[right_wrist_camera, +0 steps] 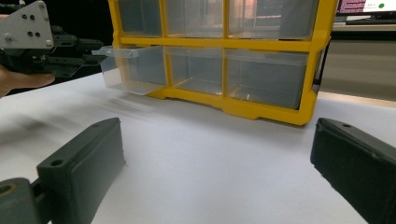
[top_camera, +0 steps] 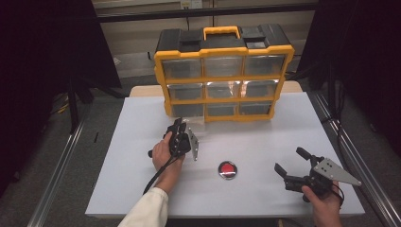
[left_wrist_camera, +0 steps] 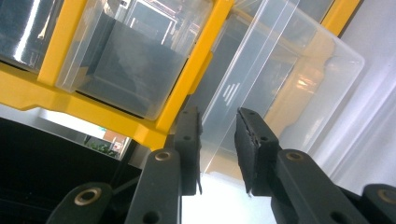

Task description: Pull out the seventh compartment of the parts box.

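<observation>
Nearest to the high camera, at the front edge of the white table (top_camera: 142,189), my right gripper (top_camera: 289,171) rests low in the hand with its black jaws spread wide and nothing between them; I judge it waits there so it can go for the small round red and silver disc (top_camera: 227,170), which lies on the table between the two hands, apart from both. Farther in, my left gripper (top_camera: 181,124) reaches toward the bottom row of the yellow and black plastic organizer box (top_camera: 222,75). In the left gripper view its two pads (left_wrist_camera: 187,140) stand on either side of the front lip of the clear plastic drawer (left_wrist_camera: 280,84), close to it, but I cannot tell if they really press it. In the right gripper view this bottom drawer (right_wrist_camera: 128,70) already sticks out of the frame, while the other drawers sit flush. I believe the grip is at the lip because only there the jaws can pull.
</observation>
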`<state>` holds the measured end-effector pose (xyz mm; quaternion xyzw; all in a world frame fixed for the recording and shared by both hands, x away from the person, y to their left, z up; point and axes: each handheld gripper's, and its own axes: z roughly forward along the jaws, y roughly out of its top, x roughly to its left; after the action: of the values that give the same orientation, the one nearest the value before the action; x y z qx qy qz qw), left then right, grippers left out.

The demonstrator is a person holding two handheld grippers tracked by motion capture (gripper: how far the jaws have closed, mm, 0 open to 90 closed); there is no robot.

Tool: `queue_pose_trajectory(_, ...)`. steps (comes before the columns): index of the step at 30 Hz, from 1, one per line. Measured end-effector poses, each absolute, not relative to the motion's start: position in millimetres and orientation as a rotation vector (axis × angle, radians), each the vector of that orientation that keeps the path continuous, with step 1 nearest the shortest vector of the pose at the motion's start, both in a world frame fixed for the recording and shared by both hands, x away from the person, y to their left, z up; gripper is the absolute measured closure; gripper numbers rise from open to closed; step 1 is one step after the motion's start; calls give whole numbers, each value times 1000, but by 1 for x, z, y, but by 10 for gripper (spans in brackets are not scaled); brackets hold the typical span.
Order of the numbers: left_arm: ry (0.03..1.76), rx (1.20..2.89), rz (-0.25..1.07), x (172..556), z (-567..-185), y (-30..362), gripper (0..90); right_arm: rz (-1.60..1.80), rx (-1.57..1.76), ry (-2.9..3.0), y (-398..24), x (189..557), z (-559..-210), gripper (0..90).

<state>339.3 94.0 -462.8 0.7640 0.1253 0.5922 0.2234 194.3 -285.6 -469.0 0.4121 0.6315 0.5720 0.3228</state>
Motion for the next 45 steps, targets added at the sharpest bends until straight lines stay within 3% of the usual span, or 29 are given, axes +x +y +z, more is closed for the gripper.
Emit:
queue_pose_trajectory(7,348,2111,1648,337,-465,94,723,1502,1071,1661,-286,194,-469,22)
queue_pose_trajectory(8,333,2181,1689,335,-460,95,723,1501,1072,1661,-286,195,-469,22)
queue_pose_trajectory(11,377,2098,1635,337,-466,91,722,1505,1065,1662,-285,195,-469,21)
queue_pose_trajectory(43,316,2089,1611,339,-467,103,723,1510,1064,1662,-285,197,-469,20)
queue_pose_trajectory(45,355,2107,1516,339,-469,113,900,1510,1063,1662,-285,197,-469,21)
